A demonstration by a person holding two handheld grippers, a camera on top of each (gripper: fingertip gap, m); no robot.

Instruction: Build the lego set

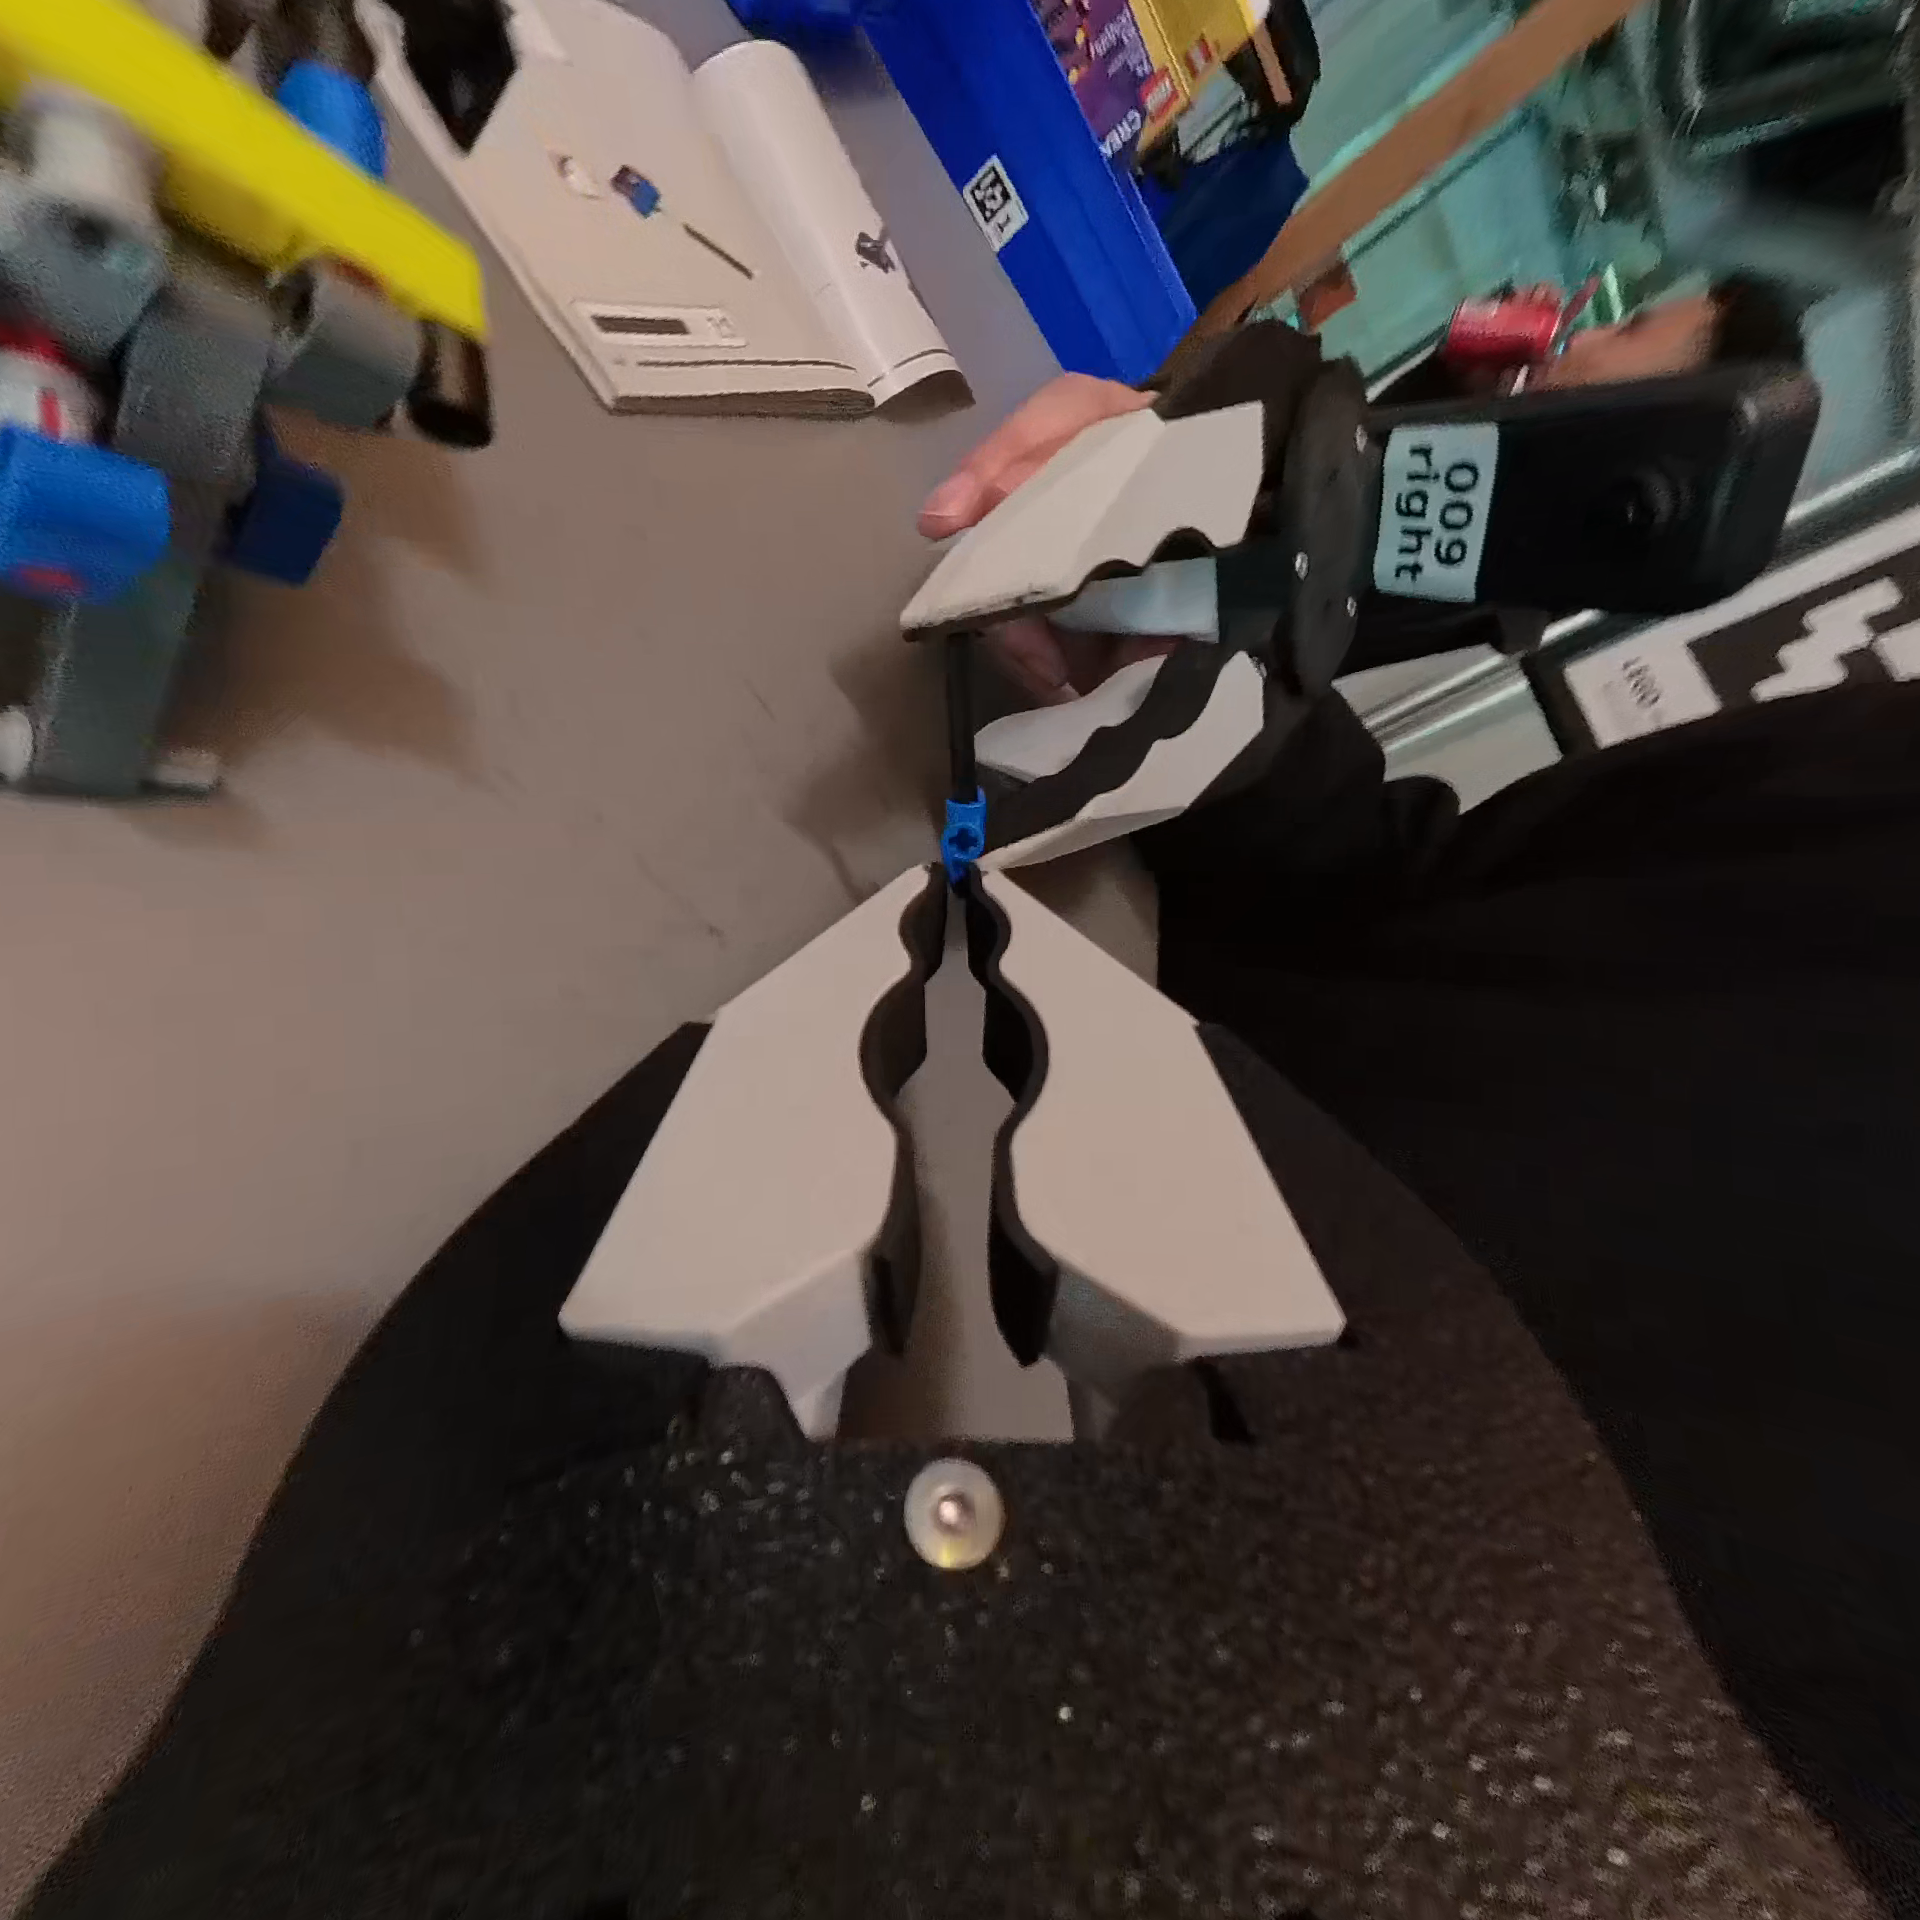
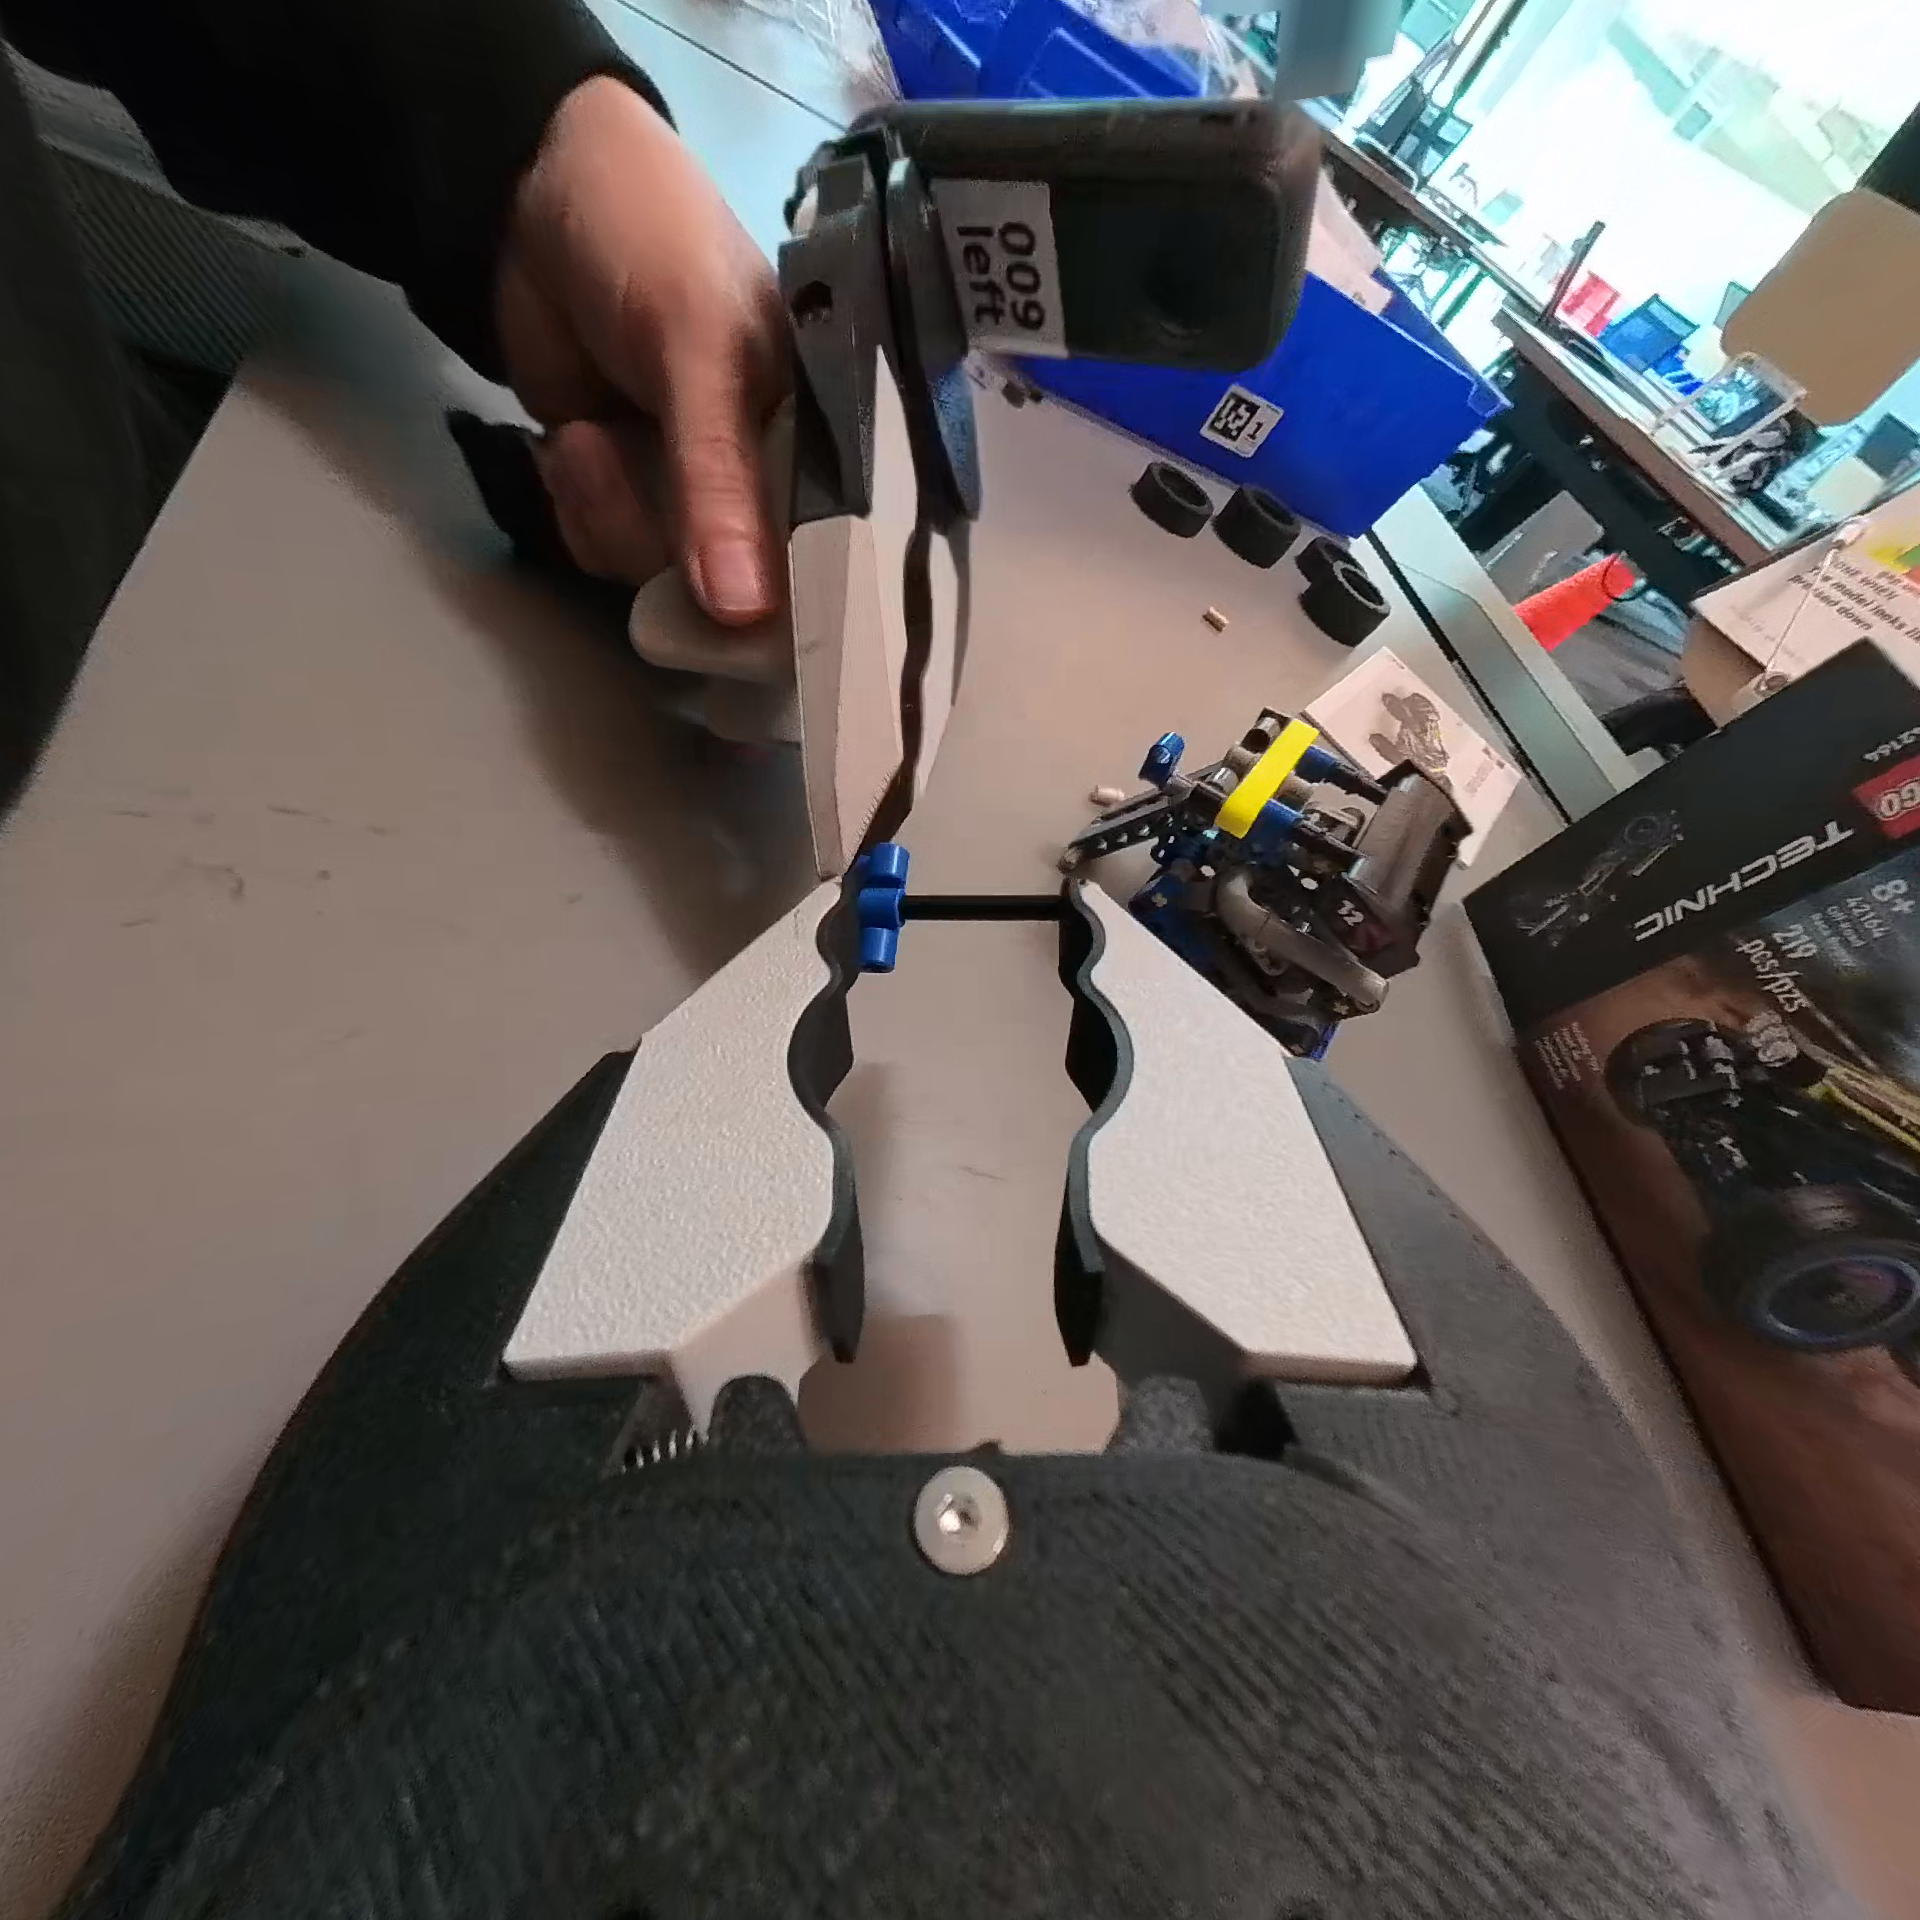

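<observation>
My left gripper (image 1: 954, 883) is shut on a small blue connector (image 1: 962, 831) at its fingertips. A thin black axle (image 1: 963, 717) sticks out of the connector. My right gripper (image 2: 954, 902) holds that black axle (image 2: 982, 908) end to end between its two fingertips, with the blue connector (image 2: 878, 906) against its left fingertip. In the right wrist view the left gripper (image 2: 847, 852) comes down from above onto the connector. In the left wrist view the right gripper (image 1: 961, 738) comes in from the right. The partly built model (image 2: 1278, 883), with a yellow beam, rests on the table behind; it appears blurred in the left wrist view (image 1: 156, 416).
An instruction booklet (image 1: 707, 260) lies open beyond the model. A blue bin (image 2: 1299, 416) stands at the back, with several black tyres (image 2: 1257, 525) in front of it. The set's box (image 2: 1714, 1039) lies at the right. A small loose piece (image 2: 1107, 795) lies on the grey table (image 2: 312, 883).
</observation>
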